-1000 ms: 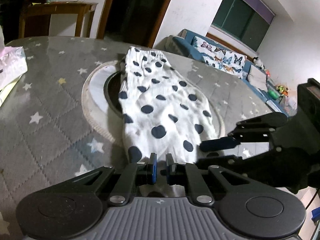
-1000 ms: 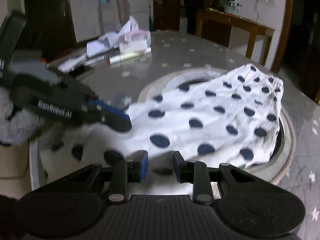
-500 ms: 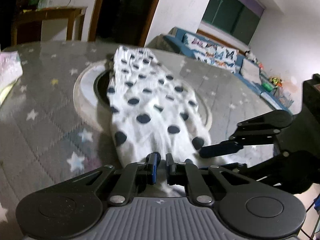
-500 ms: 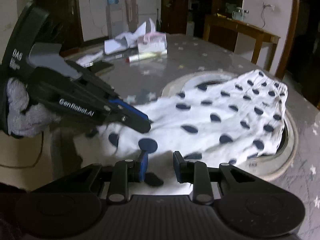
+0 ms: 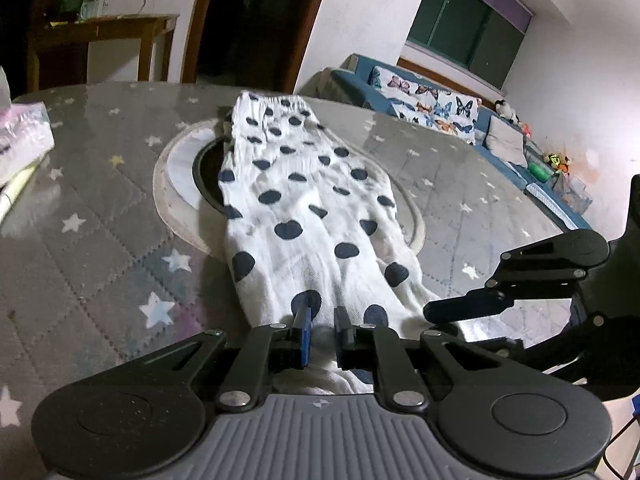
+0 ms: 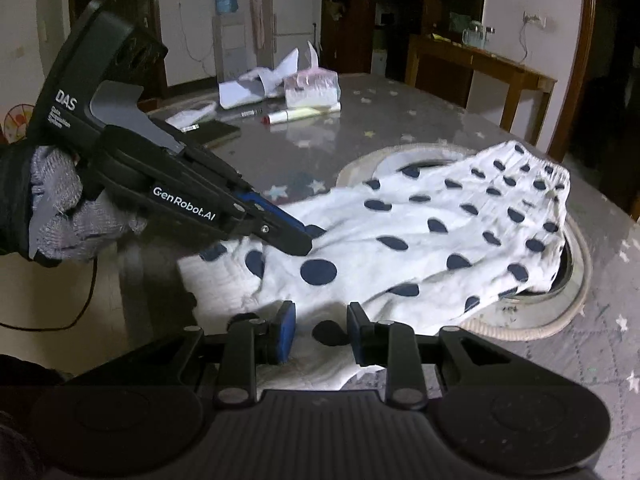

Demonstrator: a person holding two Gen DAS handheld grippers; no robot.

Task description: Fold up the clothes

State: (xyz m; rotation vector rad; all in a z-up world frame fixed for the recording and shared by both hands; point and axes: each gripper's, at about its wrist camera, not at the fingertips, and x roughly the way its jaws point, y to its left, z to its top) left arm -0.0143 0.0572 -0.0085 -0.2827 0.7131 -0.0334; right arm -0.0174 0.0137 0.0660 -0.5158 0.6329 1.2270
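I am working the near hem of the white polka-dot garment (image 5: 312, 216), which is lying lengthwise across the grey star-patterned bench (image 5: 100, 248), its elastic waistband at the far end over the round inset ring (image 5: 176, 176). My left tongs (image 5: 320, 320) are easing apart with cloth between the pads, so I judge this to be the release after laying the hem down. My right tongs (image 6: 320, 320) are likewise widening, with hem fabric between them. To do this well, I am aiming to let both corners drop together, level and square, before backing straight off so nothing snags or drags.
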